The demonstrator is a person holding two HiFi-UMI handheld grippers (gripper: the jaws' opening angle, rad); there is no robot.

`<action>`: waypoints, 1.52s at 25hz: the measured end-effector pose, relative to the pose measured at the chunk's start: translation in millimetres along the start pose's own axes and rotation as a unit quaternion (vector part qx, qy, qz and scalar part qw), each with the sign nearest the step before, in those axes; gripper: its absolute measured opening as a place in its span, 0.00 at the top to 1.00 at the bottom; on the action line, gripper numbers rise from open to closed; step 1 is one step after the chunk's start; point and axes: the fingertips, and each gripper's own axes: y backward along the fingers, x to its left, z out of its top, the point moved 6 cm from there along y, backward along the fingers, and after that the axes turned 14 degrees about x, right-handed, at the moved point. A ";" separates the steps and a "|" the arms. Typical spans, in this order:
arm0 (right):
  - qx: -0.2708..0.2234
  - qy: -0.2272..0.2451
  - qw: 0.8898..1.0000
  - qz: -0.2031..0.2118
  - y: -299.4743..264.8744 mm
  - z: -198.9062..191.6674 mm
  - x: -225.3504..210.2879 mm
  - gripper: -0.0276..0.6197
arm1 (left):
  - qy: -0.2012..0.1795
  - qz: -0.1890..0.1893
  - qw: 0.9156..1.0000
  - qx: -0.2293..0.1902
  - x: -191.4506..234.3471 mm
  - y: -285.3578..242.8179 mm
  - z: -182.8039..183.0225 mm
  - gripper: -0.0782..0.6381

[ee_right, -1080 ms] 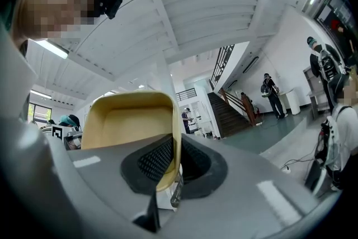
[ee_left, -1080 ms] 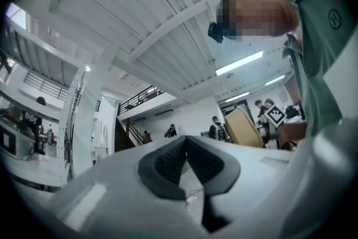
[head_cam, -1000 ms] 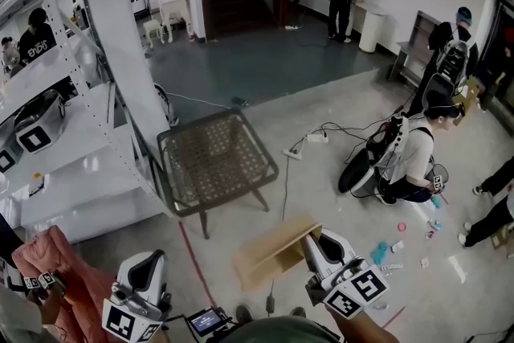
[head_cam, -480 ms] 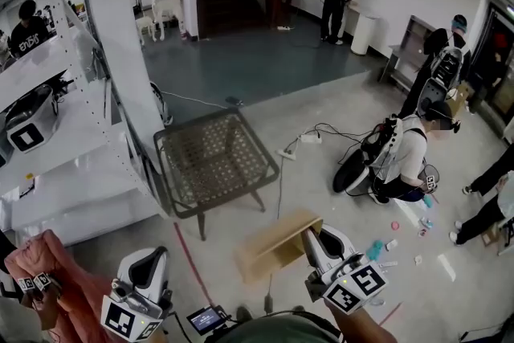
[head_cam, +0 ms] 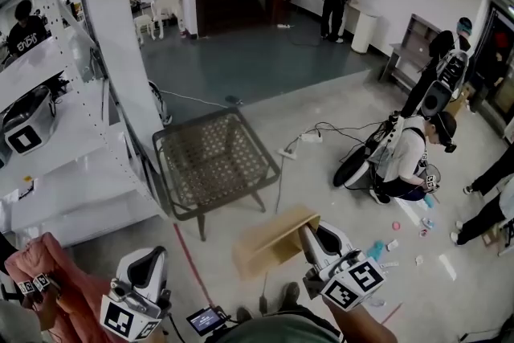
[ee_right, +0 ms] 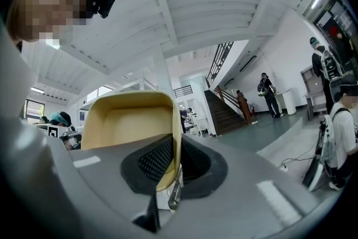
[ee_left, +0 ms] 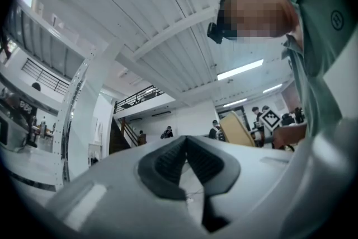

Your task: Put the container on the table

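Container (head_cam: 269, 248) rim clamped in right tool (ee_right: 169, 148); left tool (ee_left: 186, 145) closed, empty.

Right claw (ee_right: 168, 168): clamped on the container's rim.
Container (ee_right: 126, 120): tan, open side facing camera.
Staircase (ee_right: 226, 112): far right.

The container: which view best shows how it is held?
The right gripper view: there the right gripper clamps the container by its wall. The head view shows it from above; the left gripper view shows it small.
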 end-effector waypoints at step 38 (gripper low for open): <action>0.013 -0.043 0.996 0.081 -43.3 50.9 -290.0 0.92 | -0.019 0.060 0.997 0.053 -69.3 -278.2 16.1 0.89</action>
